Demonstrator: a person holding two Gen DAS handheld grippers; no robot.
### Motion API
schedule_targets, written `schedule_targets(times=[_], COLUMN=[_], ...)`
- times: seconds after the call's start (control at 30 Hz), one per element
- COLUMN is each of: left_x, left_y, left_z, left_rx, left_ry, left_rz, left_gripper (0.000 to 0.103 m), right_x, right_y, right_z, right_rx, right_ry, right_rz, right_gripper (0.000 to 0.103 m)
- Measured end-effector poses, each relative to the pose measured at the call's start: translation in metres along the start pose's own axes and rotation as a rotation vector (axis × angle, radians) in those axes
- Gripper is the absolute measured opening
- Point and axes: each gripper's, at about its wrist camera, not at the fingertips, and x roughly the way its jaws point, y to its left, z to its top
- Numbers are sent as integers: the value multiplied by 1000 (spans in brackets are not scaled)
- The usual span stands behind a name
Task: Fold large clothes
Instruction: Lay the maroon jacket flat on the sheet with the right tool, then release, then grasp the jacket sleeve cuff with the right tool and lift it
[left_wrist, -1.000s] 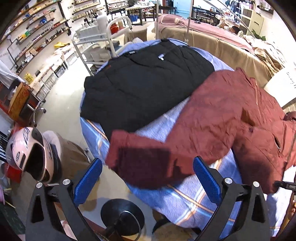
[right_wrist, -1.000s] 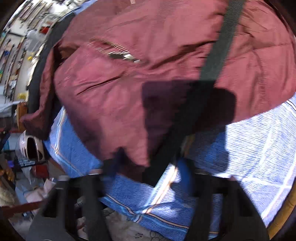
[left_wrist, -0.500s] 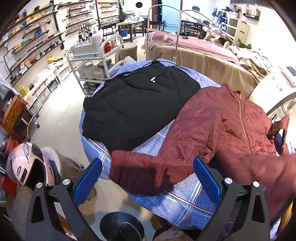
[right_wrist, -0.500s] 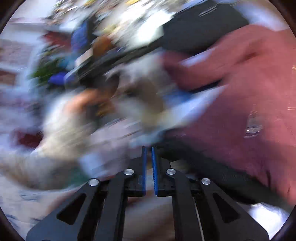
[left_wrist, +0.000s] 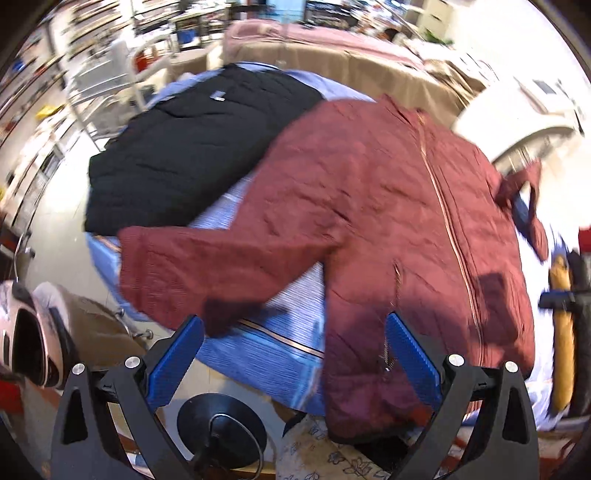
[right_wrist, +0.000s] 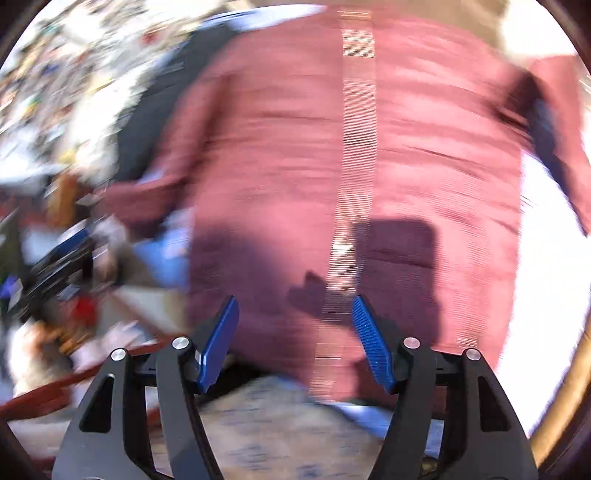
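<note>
Lying ahead of both released tools, left (left_wrist: 291, 354) and right (right_wrist: 295, 336): two jackets, one maroon (left_wrist: 388, 206), one black (left_wrist: 192, 147).

jacket (left_wrist: 388, 206) right of coat (left_wrist: 192, 147), on bedsheet (left_wrist: 266, 343)

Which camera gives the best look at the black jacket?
The left wrist view: the black jacket lies spread on the blue cloth, almost fully visible. The right wrist view shows only a blurred dark strip of it beside the red jacket.
</note>
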Motion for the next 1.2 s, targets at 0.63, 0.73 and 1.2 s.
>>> schedule_targets(times=[0.63, 0.73, 1.2], left_x=[50, 48, 44], left_y=[-78, -93, -143], left_z=[-9, 1, 20], left_rx=[178, 199, 254], left_ry=[108, 84, 65], left_rz=[-22, -29, 7], left_gripper=[97, 97, 97], right_x=[60, 50, -13], right_y=[-182, -187, -320], right_z=[-95, -93, 23], right_rx=[338, 350, 938], right_ry=[82, 124, -396], right_rz=[-88, -86, -28], right_gripper=[9, 11, 83])
